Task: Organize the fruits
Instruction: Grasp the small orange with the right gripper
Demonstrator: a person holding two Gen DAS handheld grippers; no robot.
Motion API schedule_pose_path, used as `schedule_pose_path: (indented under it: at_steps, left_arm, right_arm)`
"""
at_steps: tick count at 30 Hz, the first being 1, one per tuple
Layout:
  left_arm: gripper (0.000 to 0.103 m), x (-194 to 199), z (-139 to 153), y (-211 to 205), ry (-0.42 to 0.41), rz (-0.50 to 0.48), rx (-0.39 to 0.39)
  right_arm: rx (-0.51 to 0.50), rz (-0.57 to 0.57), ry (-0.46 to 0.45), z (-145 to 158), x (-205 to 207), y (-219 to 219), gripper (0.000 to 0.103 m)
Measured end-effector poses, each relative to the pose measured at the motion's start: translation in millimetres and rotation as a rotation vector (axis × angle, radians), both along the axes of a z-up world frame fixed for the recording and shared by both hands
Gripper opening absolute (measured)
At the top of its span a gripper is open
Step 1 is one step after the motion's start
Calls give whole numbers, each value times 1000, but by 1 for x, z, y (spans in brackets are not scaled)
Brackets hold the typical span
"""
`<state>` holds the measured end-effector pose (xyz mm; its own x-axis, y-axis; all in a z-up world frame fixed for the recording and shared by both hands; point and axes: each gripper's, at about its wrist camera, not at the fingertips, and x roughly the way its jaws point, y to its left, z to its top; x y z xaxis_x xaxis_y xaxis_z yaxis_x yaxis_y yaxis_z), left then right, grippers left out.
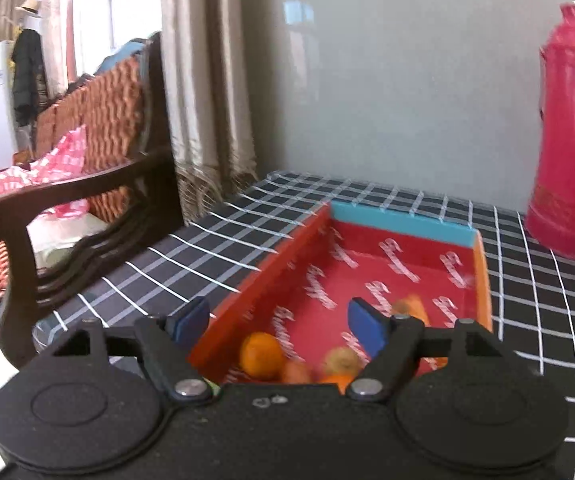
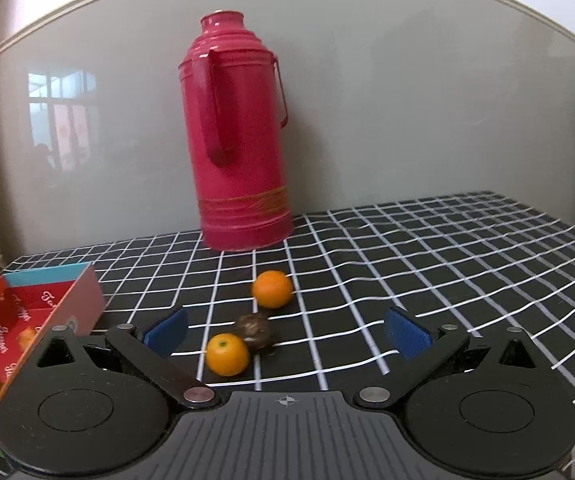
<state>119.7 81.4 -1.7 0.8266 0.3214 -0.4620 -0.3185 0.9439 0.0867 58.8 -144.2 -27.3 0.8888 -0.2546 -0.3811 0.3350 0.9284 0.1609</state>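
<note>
**Fruit sorting: box partly filled, three pieces left out**

Setting: a table under a black cloth with a white grid, against a pale grey wall; a tall red metal thermos flask stands at twelve o'clock on it.

Done: the shallow red cardboard box with a blue end wall holds fruit at its near end. About four or five small orange and brownish pieces show, blurred, so the count is unsure.

Left: three pieces lie on the cloth at about three o'clock from the box: two round orange tangerines, one far and one near, and one dark brown round fruit touching the near one.

Grippers: the left gripper hangs over the box, jaws apart, holding nothing. The right gripper faces the loose fruit, jaws wide, empty.
</note>
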Motion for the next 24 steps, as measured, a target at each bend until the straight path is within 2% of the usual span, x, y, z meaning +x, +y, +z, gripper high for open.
schedule_pose_path:
  at_steps: [5,10,11,13,14,17,24]
  left_arm:
    - [75,-4,8,24,-34,51,-4]
    - [76,1,10,48,-22,85,-27]
    - [76,2,9,52,-20,93,-31]
    - [77,3,9,58,-17,106,-34]
    - [77,3,9,61,-16,114,-39]
    - [77,1,10,70,-16,130,-52]
    - [79,-2,9,73,-14,134,-37]
  right_arm:
    - [29,27,33,-7,16,8,103]
    - [32,51,70,-16,33,18,101]
    - [32,55,75,-17,35,20,97]
    - [41,75,91,-20,40,21,65]
    - [53,86,107,-22,43,21,63]
    - [90,78,146,-29,50,19,63]
    - [129,66,152,-32,57,13,63]
